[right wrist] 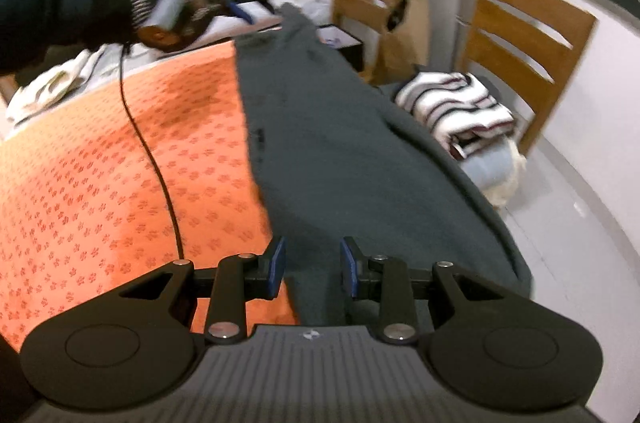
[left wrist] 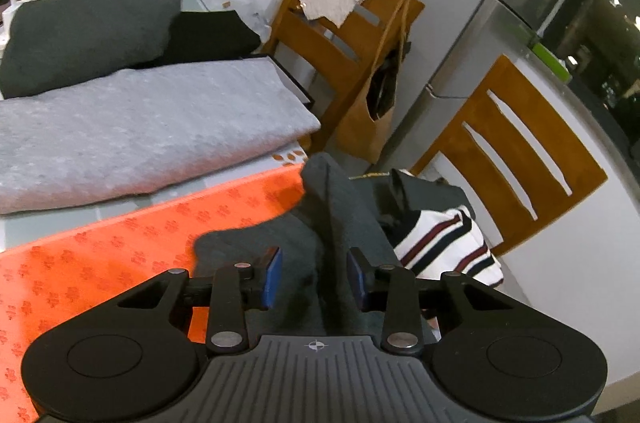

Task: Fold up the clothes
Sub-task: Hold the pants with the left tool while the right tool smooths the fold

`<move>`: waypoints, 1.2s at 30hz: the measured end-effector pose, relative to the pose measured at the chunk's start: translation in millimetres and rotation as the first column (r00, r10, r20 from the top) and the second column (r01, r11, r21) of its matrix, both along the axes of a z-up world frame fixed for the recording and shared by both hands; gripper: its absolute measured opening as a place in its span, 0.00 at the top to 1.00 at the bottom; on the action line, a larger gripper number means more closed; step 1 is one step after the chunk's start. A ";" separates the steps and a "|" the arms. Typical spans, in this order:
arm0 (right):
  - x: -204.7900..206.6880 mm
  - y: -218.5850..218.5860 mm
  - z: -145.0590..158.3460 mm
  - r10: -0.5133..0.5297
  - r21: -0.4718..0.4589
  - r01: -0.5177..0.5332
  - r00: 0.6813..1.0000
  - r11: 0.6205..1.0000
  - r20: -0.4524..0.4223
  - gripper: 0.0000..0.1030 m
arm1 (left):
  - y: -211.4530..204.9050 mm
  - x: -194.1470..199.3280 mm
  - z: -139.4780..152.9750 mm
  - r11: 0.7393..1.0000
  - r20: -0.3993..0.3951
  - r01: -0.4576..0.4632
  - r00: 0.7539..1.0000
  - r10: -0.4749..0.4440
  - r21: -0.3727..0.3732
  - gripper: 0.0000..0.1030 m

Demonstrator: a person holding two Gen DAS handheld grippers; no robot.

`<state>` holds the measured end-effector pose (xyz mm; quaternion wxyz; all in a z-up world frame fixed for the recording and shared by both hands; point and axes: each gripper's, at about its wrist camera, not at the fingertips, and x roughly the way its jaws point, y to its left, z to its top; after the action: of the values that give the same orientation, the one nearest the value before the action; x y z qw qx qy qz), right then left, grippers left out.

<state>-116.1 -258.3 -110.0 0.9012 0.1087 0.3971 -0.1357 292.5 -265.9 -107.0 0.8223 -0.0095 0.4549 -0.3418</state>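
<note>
A dark green garment point(right wrist: 340, 127) lies along the right edge of a table covered by an orange cloth point(right wrist: 120, 163). Part of it hangs over that edge.

The left gripper point(left wrist: 314, 277) has its blue pads point(left wrist: 273, 277) apart. A raised fold of the green garment runs up between them, but the pads do not press on it.

The right gripper point(right wrist: 312, 267) is over the near end of the same garment. Its blue pads point(right wrist: 278, 267) are apart too, and nothing is pinched between them.

In the right wrist view, a gloved hand point(right wrist: 132, 7) holds the other gripper over the far edge of the table. A thin black cable point(right wrist: 152, 159) hangs down from it across the orange cloth.

A folded grey garment point(left wrist: 140, 135) and a dark one point(left wrist: 80, 35) sit at the far edge of the table. A striped garment point(right wrist: 460, 107) lies on a wooden chair point(right wrist: 528, 39) just beside the table's right edge. Another wooden chair point(left wrist: 340, 35) stands further back by the wall.
</note>
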 end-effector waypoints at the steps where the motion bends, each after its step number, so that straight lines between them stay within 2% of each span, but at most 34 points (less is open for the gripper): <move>1: 7.9 2.2 -2.2 0.015 -0.010 -0.015 1.000 1.000 -0.001 0.66 | -0.8 -0.9 -0.7 1.000 0.000 0.004 1.000 -0.004 0.001 0.64; 8: 47.1 13.4 -15.9 0.117 -0.070 -0.117 0.993 0.991 -0.013 0.66 | 2.4 2.0 1.2 1.000 -0.007 -0.004 1.000 0.004 -0.003 0.64; 10: 53.0 14.0 -21.4 0.120 -0.102 -0.122 0.992 0.987 -0.029 0.69 | 3.9 3.7 3.0 1.000 -0.006 -0.004 1.000 0.004 -0.008 0.64; 12: 54.3 10.4 -23.3 0.106 -0.130 -0.110 0.994 0.985 -0.039 0.96 | 5.0 5.5 4.1 1.000 -0.005 -0.002 1.000 0.002 -0.012 0.63; 15: 46.6 -3.3 -12.0 0.063 -0.125 -0.063 0.998 0.990 0.000 0.96 | 4.0 10.0 4.3 1.000 -0.012 0.001 1.000 -0.001 -0.016 0.63; 20: 26.4 -41.5 13.1 -0.073 -0.064 0.077 0.995 0.995 0.068 0.96 | -7.7 15.9 -0.2 1.000 -0.023 0.006 1.000 -0.007 -0.020 0.63; 26: 8.2 -84.5 6.8 -0.214 0.064 0.210 0.974 0.976 0.069 0.96 | -28.8 15.4 -14.8 1.000 -0.068 0.016 0.998 -0.017 -0.021 0.63; 30: 1.5 -94.6 0.2 -0.240 0.122 0.231 0.968 0.965 0.068 0.96 | -31.4 15.4 -22.1 0.996 -0.127 -0.022 0.992 0.012 -0.082 0.63; 36: 1.3 -91.4 -5.4 -0.237 0.137 0.227 0.969 0.964 0.067 0.96 | -29.9 14.7 -24.2 0.977 -0.207 -0.098 0.977 0.058 -0.190 0.63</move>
<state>-114.9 -349.8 -115.4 0.8859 0.2177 0.3517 -0.2099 307.2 -295.8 -131.1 0.7801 -0.1441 0.4980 -0.3503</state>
